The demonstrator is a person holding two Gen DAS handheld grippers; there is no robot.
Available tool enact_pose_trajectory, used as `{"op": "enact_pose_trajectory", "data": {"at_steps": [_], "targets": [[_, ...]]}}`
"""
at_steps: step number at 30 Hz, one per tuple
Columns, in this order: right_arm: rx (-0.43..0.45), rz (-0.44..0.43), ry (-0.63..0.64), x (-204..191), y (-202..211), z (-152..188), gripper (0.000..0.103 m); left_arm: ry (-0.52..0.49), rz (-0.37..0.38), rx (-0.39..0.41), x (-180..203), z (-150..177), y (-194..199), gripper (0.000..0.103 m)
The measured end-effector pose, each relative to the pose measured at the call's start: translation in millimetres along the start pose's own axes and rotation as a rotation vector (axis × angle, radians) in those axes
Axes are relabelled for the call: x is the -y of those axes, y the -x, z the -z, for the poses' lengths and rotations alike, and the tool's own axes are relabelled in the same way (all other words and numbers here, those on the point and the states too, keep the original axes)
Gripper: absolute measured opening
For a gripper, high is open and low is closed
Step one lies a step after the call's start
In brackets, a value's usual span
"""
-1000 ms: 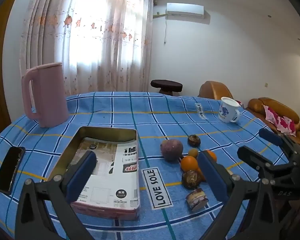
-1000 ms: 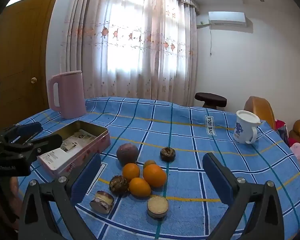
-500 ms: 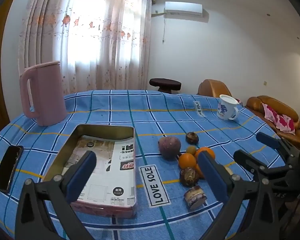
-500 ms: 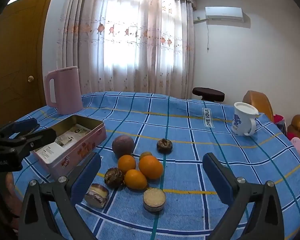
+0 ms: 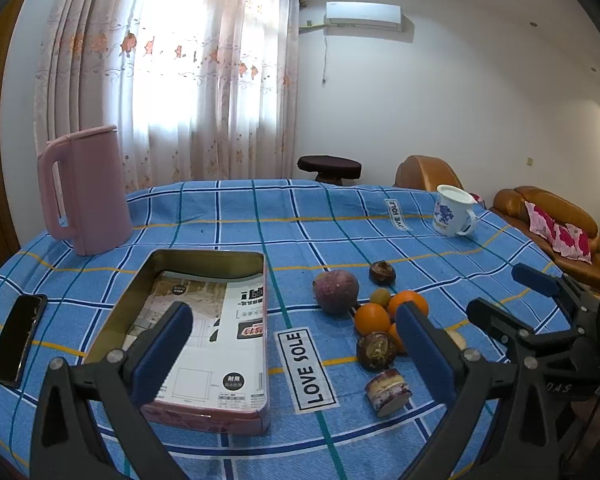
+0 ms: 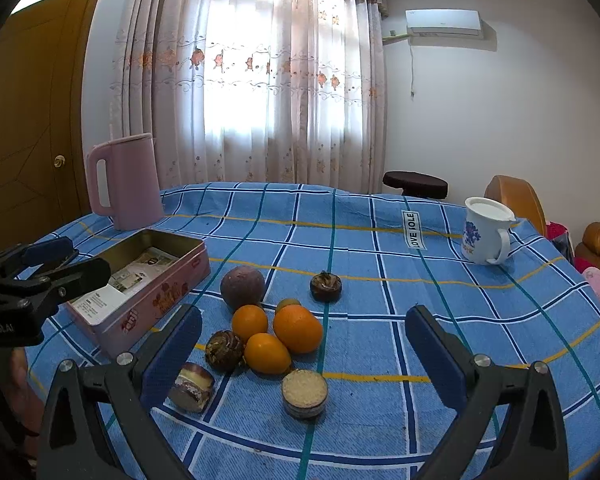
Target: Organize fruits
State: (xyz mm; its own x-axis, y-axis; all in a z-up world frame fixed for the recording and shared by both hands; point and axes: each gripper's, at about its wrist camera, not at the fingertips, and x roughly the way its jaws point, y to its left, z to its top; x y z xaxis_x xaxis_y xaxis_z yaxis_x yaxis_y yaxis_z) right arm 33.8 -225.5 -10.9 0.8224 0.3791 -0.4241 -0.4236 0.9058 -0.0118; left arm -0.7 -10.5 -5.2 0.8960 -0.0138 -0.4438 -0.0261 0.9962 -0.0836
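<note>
A cluster of fruit lies mid-table: a purple passion fruit point(image 6: 242, 287), three oranges point(image 6: 298, 328), a small green fruit point(image 6: 288, 303), two dark brown fruits point(image 6: 325, 286), and two small round cakes point(image 6: 304, 393). An open pink tin point(image 6: 148, 280) lined with printed paper stands left of them; in the left wrist view the tin point(image 5: 204, 332) lies under my left gripper. My left gripper point(image 5: 292, 344) is open and empty, above the tin's right edge. My right gripper point(image 6: 303, 350) is open and empty, hovering over the oranges. The passion fruit point(image 5: 336, 291) shows right of the tin.
A pink kettle point(image 5: 84, 188) stands at the back left. A white mug with blue print point(image 6: 485, 236) stands at the back right. A black phone point(image 5: 18, 338) lies near the left table edge. Brown sofas point(image 5: 548, 224) and a dark stool point(image 5: 329, 166) are beyond the table.
Both grippers have shifted slightly; the views sit a little higher and further back, so the fruit and tin appear lower. Both grippers stay open and nothing on the table moved.
</note>
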Motion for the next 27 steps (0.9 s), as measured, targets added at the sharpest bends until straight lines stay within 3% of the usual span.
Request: {"op": "enact_pose_trajectory", "data": {"at_steps": [27], "targets": [[-0.006,-0.004,-0.001,-3.4,0.9,1.5,0.102,0.0,0.002,0.001,4.0,0.2,0.2,0.103]]}}
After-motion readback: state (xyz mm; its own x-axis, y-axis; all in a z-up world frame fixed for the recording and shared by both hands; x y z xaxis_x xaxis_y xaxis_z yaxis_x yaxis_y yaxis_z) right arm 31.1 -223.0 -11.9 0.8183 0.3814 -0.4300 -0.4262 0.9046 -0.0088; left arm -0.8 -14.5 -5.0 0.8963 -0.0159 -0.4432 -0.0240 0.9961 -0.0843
